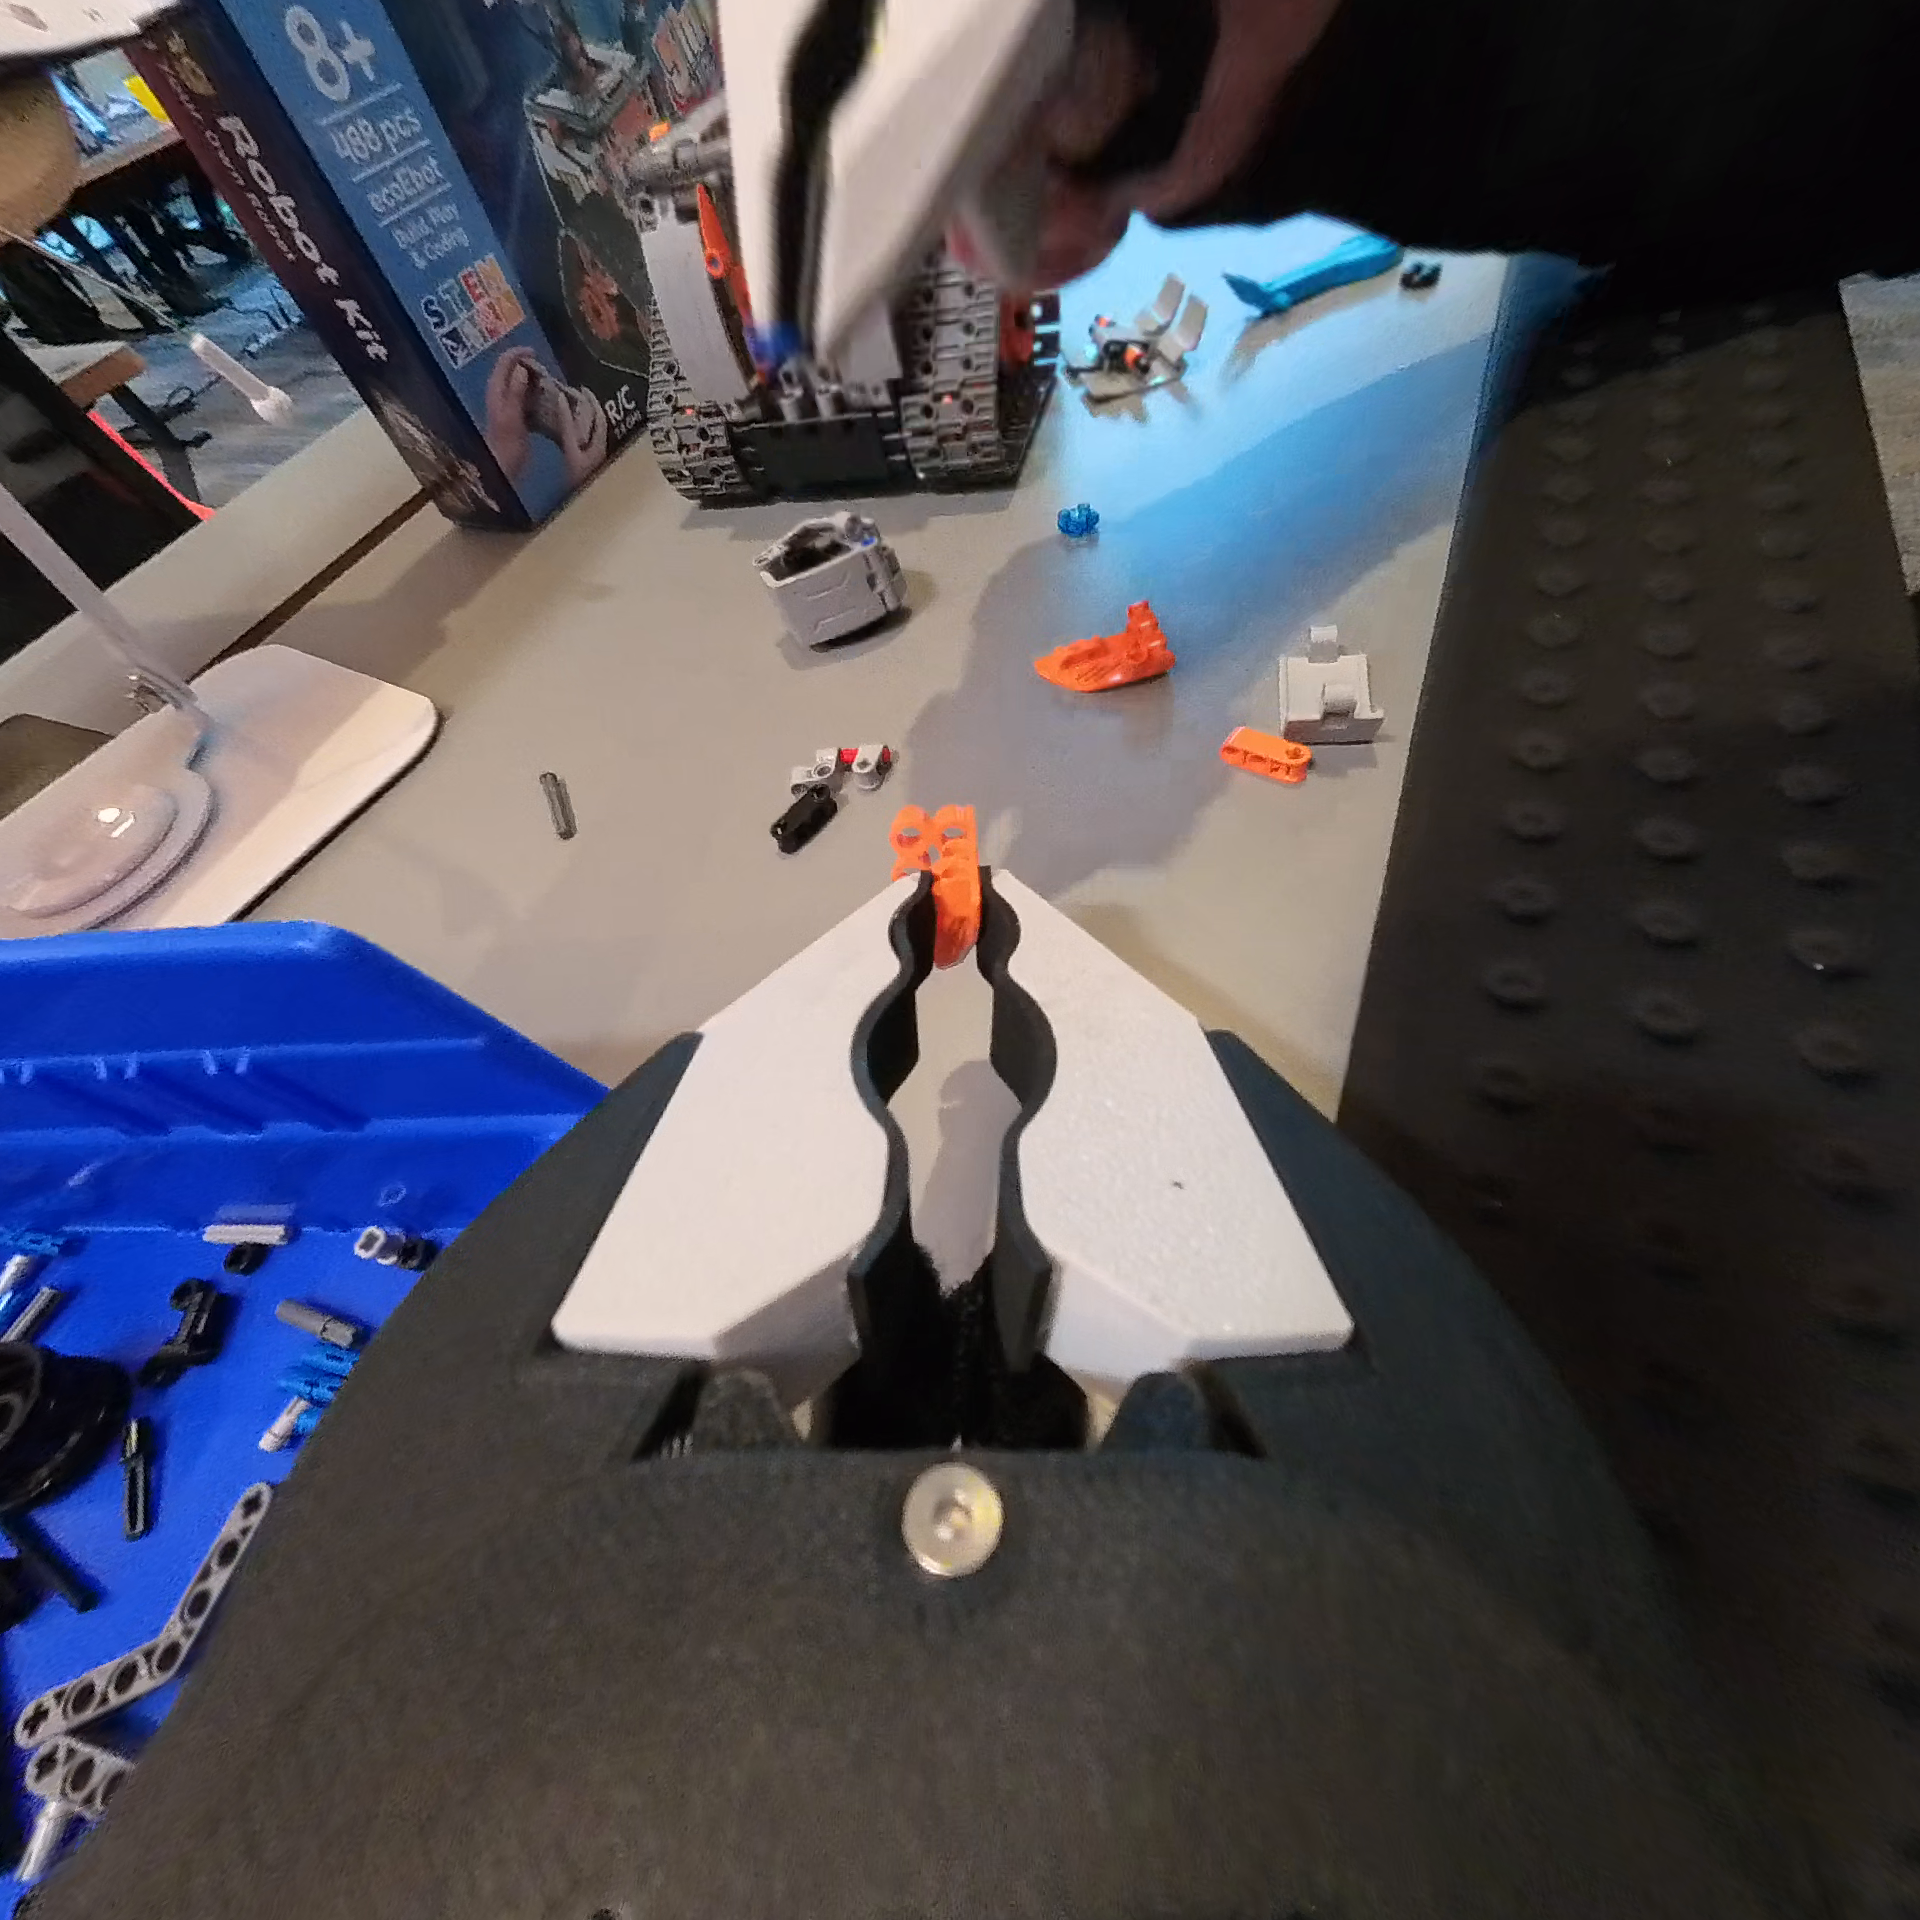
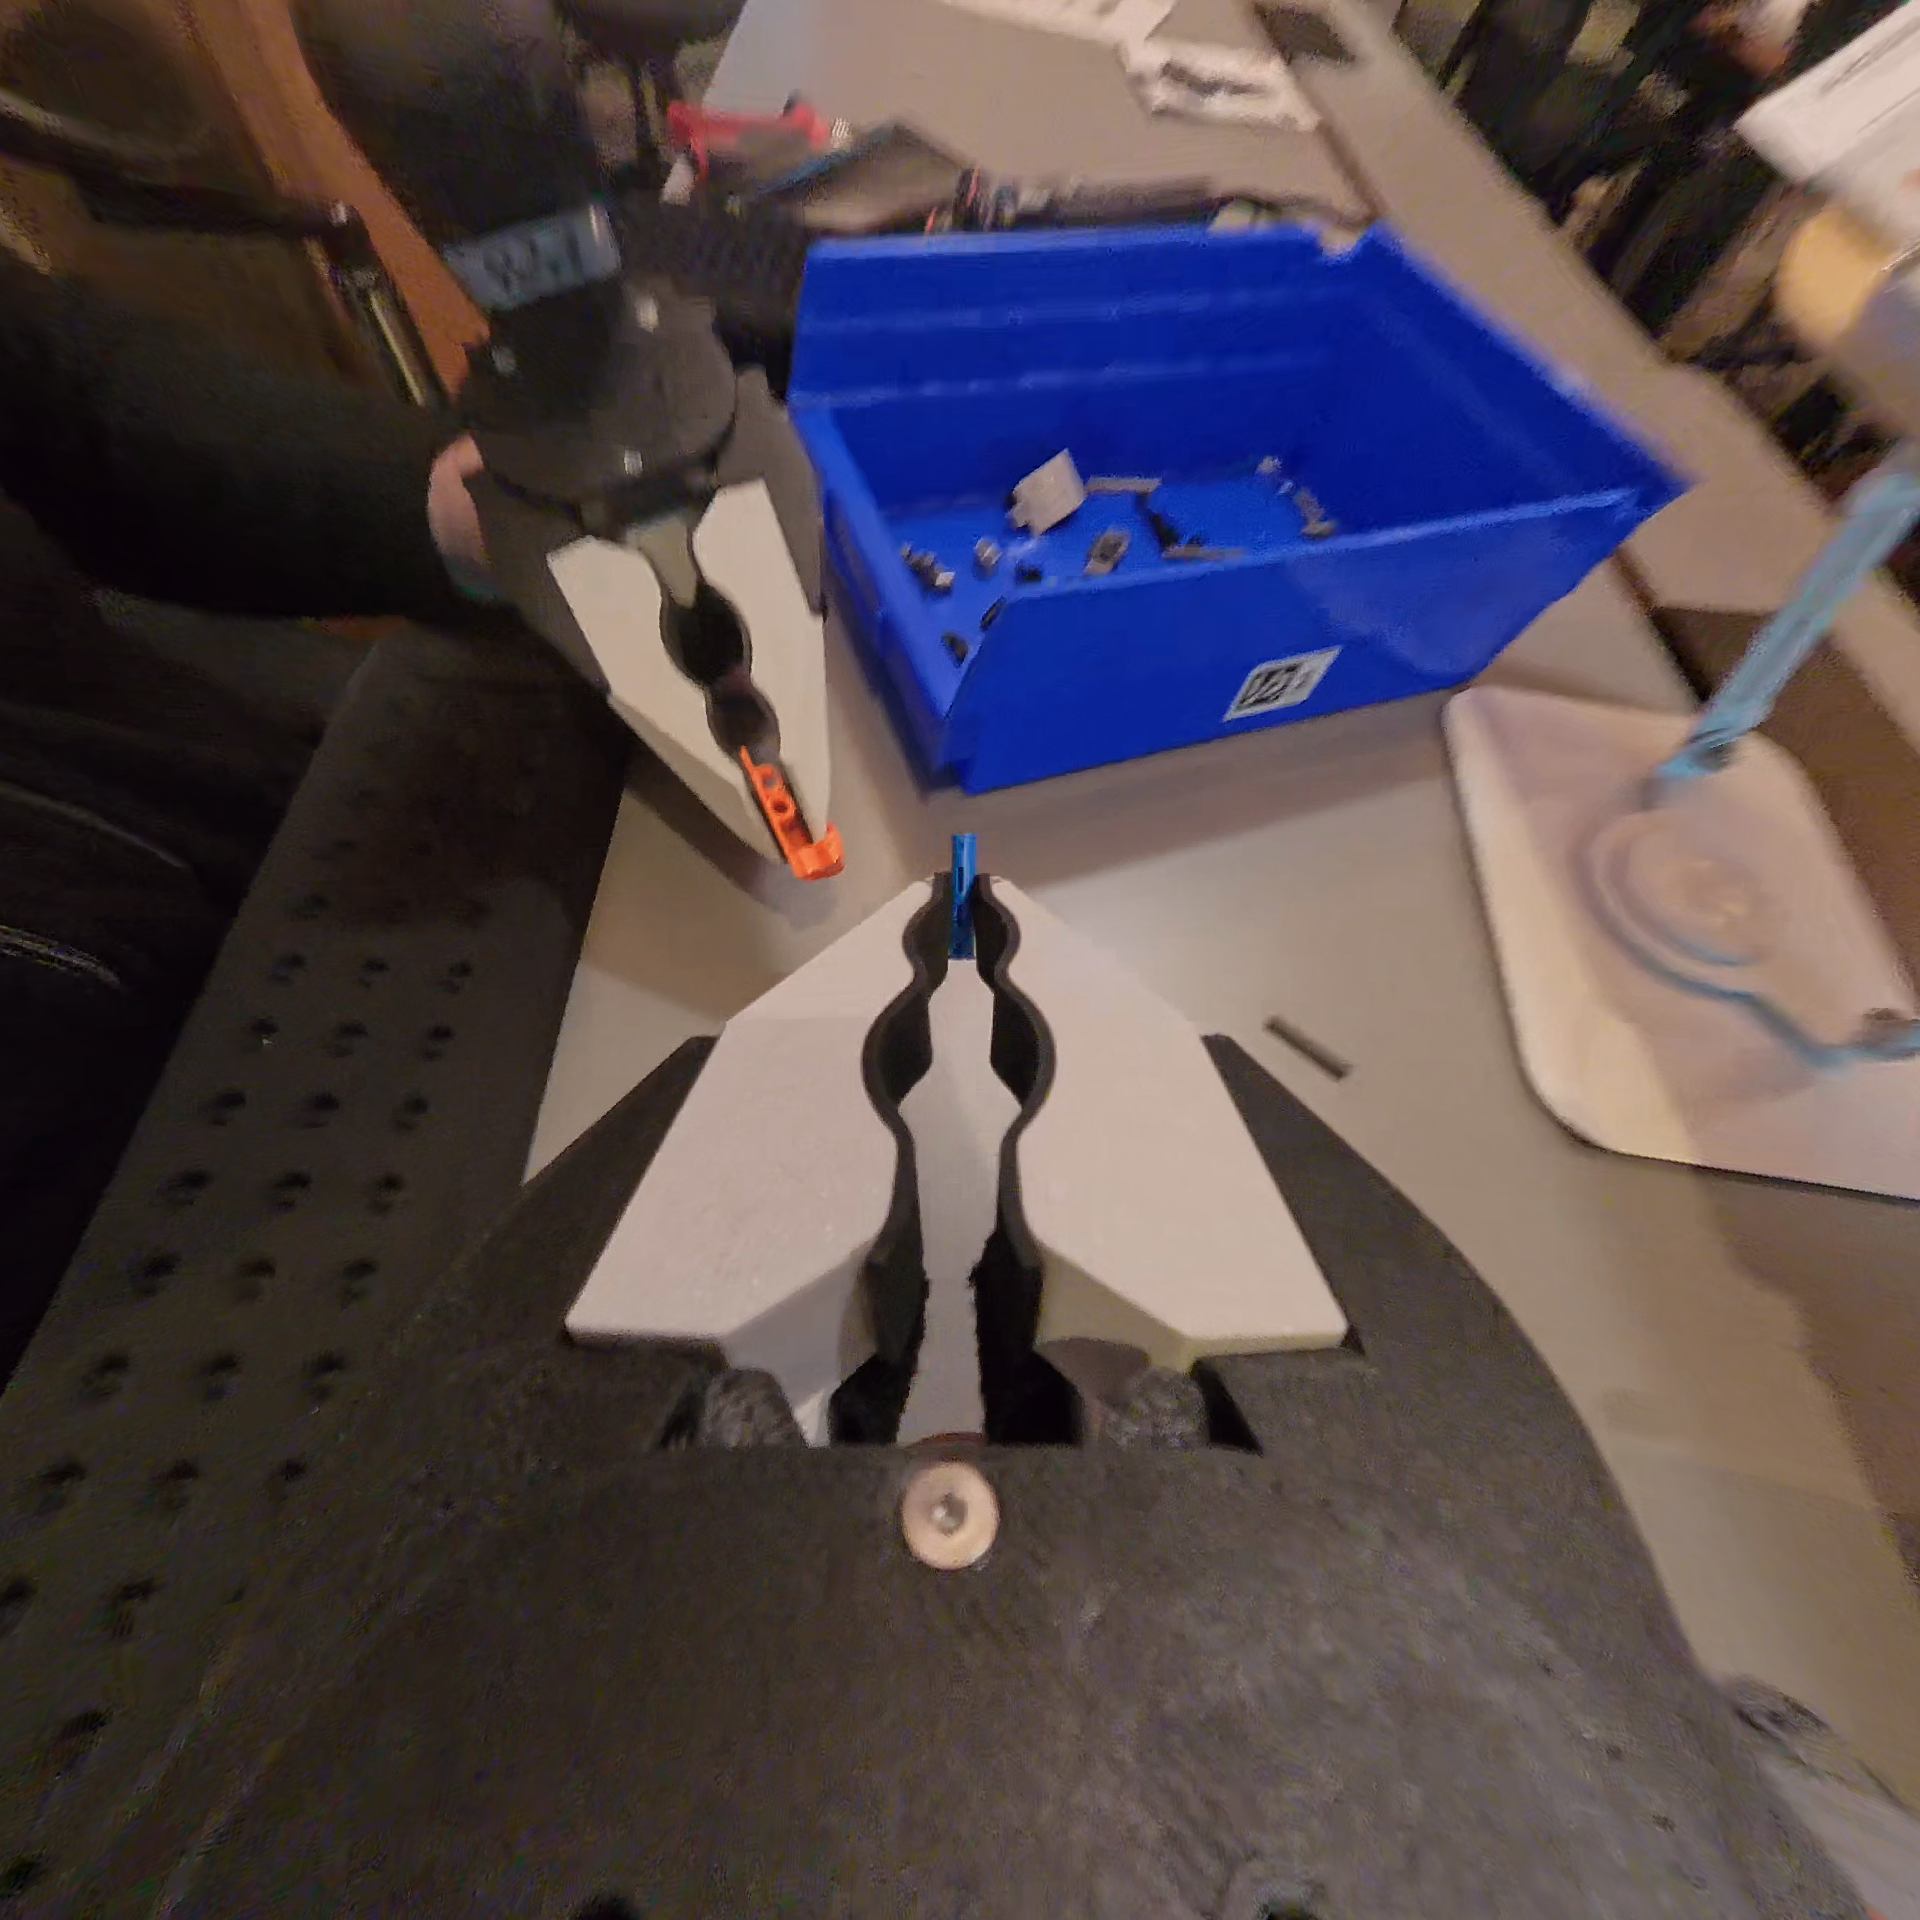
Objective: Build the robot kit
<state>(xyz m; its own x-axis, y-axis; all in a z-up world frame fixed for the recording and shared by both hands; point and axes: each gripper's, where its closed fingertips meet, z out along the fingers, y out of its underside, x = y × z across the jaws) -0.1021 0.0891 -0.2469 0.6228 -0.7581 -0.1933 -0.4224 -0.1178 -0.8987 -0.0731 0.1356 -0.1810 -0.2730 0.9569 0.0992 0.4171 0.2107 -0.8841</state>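
Observation:
My left gripper [image 1: 951,883] is shut on a small orange perforated building piece [image 1: 940,868], held above the grey table [image 1: 623,644]. In the right wrist view the same gripper [image 2: 795,831] shows at upper left with the orange piece [image 2: 790,816] at its tips. My right gripper [image 2: 964,883] is shut on a thin blue pin [image 2: 963,894], a short way right of the orange piece. In the left wrist view the right gripper [image 1: 894,177] is a white blur above the tracked robot model [image 1: 852,405].
A blue bin [image 2: 1195,665] with several small parts stands beside the left gripper [image 1: 208,1049]. Loose pieces lie on the table: an orange shell [image 1: 1107,660], an orange beam [image 1: 1265,753], grey blocks [image 1: 831,582]. A kit box [image 1: 416,260], a white lamp base [image 2: 1662,935] and a black perforated mat [image 1: 1662,831] border the table. About 9 centimetres separates my left fingertips from my right. The orange shell [image 1: 1107,660] sits 12 centimetres or so from the ends of my left fingers.

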